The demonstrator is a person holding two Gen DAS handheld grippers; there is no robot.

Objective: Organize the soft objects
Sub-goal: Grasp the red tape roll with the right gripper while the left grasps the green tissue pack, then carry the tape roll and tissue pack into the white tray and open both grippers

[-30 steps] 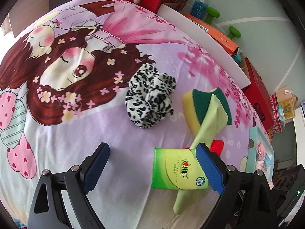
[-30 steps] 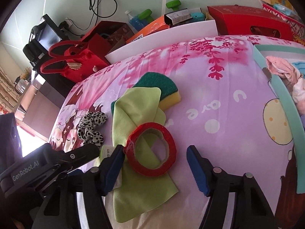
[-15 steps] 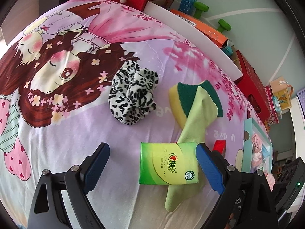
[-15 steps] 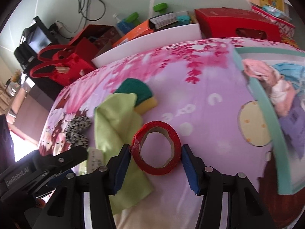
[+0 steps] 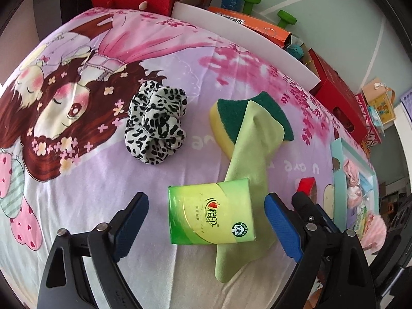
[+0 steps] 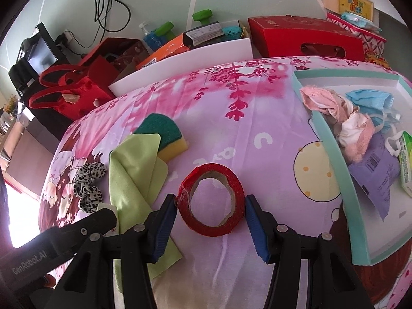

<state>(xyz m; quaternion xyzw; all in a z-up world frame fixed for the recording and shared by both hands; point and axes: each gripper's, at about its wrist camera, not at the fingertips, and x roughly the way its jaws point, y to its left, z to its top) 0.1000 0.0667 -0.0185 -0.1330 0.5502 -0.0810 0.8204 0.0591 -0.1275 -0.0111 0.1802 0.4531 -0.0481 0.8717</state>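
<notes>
A green tissue pack lies on the cartoon bedsheet between the jaws of my left gripper. The jaws are closing and both pads still stand clear of the pack. It rests partly on a light green cloth, which drapes over a yellow-and-green sponge. A leopard-print scrunchie sits to the left of the sponge. My right gripper is shut on a red tape roll, its blue pads pressing both sides. The cloth and sponge lie to its left.
A teal-rimmed tray at the right holds pink and blue soft items and packets. Beyond the bed's far edge are a white board, red boxes, an orange box and green dumbbells. The left gripper's body shows at the lower left.
My right gripper closed on the red tape roll and carried it right, off the green cloth. My left gripper shifted so the tissue pack sits centred between its jaws, which narrowed slightly.
</notes>
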